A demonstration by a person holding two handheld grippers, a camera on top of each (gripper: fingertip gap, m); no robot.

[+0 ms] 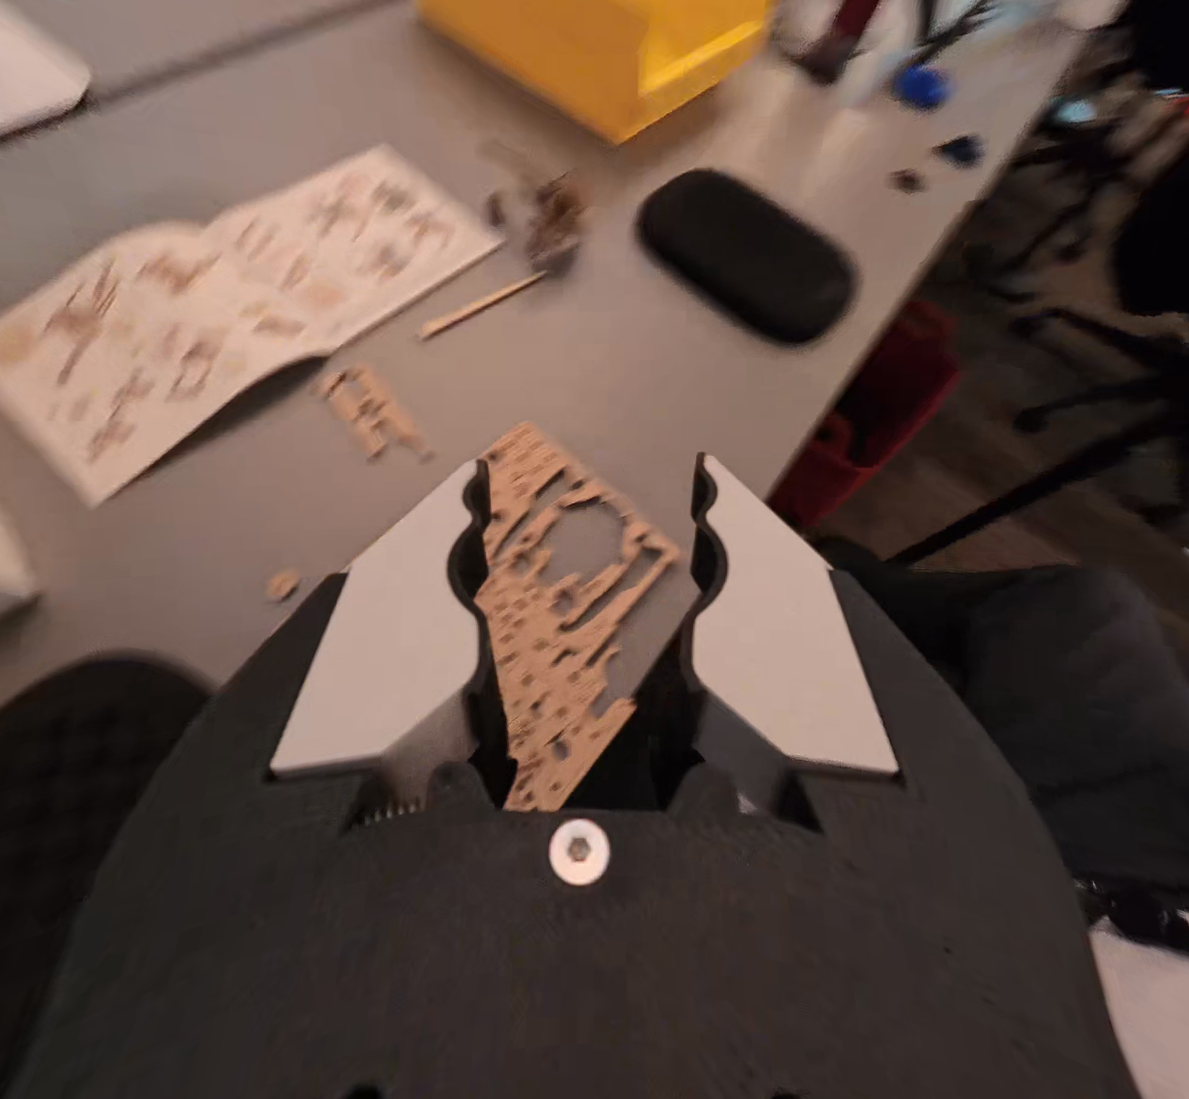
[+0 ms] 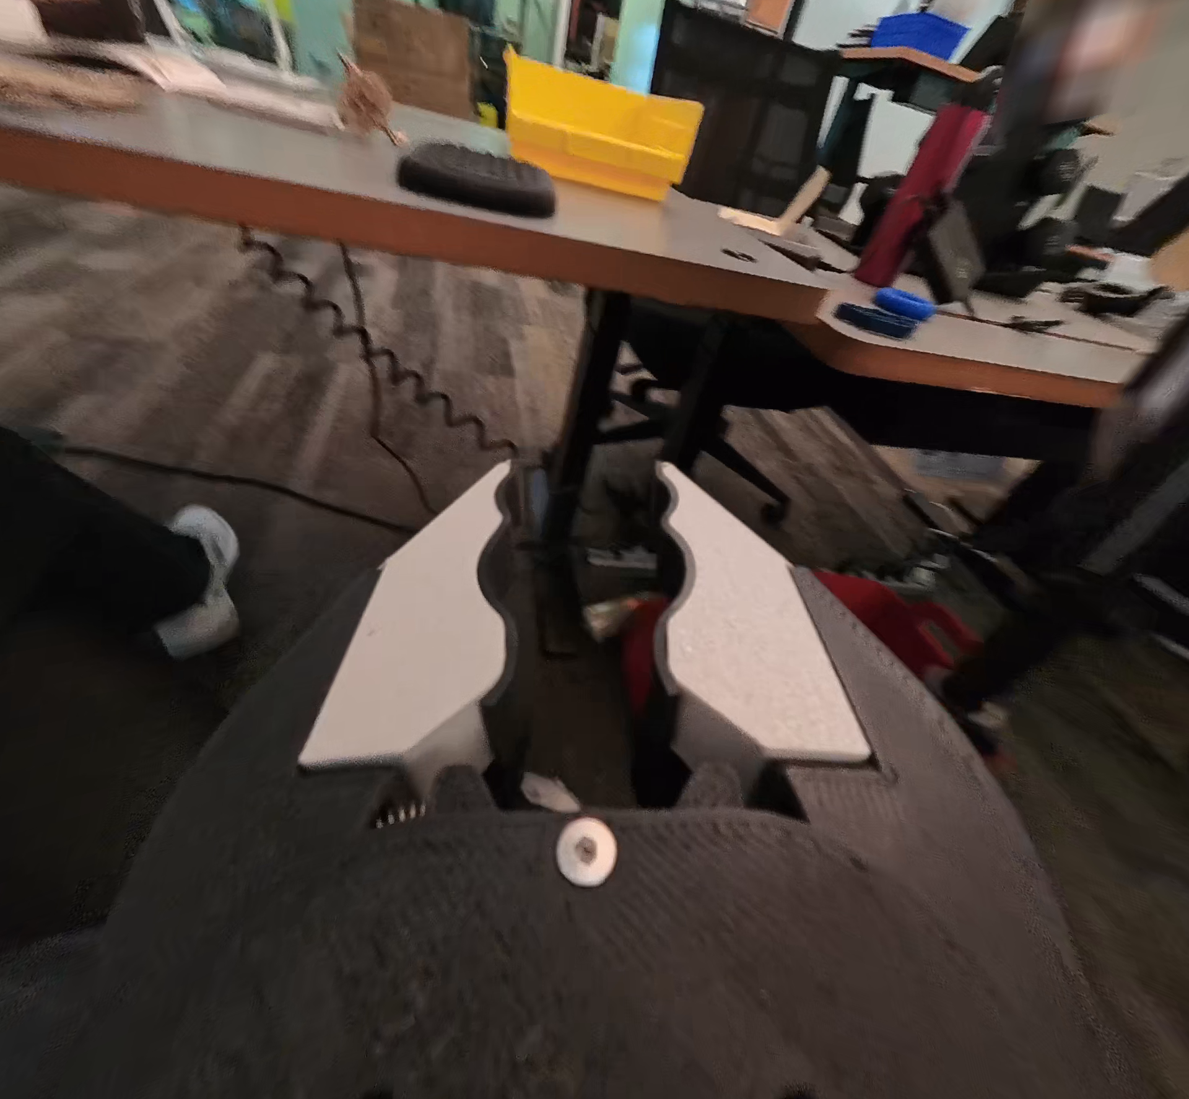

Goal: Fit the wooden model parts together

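**Wooden sheet under the left gripper, right gripper off the table**

Fingers of the left gripper (image 1: 589,470) stand spread wide above the grey table (image 1: 643,360) and hold nothing. Seen between them is a flat laser-cut wooden parts sheet (image 1: 560,605), pierced with many empty cut-outs; whether it lies on the table or touches the left finger cannot be told. Just beyond it sits a small assembled wooden piece (image 1: 370,412), and a loose wooden disc (image 1: 282,584) lies to the left. Farther left is an open instruction booklet (image 1: 212,309), with a thin wooden stick (image 1: 482,304) at its right edge. A dark pile of small parts (image 1: 547,219) sits far behind the stick. A black oval case (image 1: 746,254) lies to the right, a yellow bin (image 1: 579,19) at the far side.

The right gripper (image 2: 582,476) is below table height, pointing at the carpet (image 2: 193,328) and table leg (image 2: 592,373); its fingers are apart and empty. A shoe (image 2: 202,579) shows at left.
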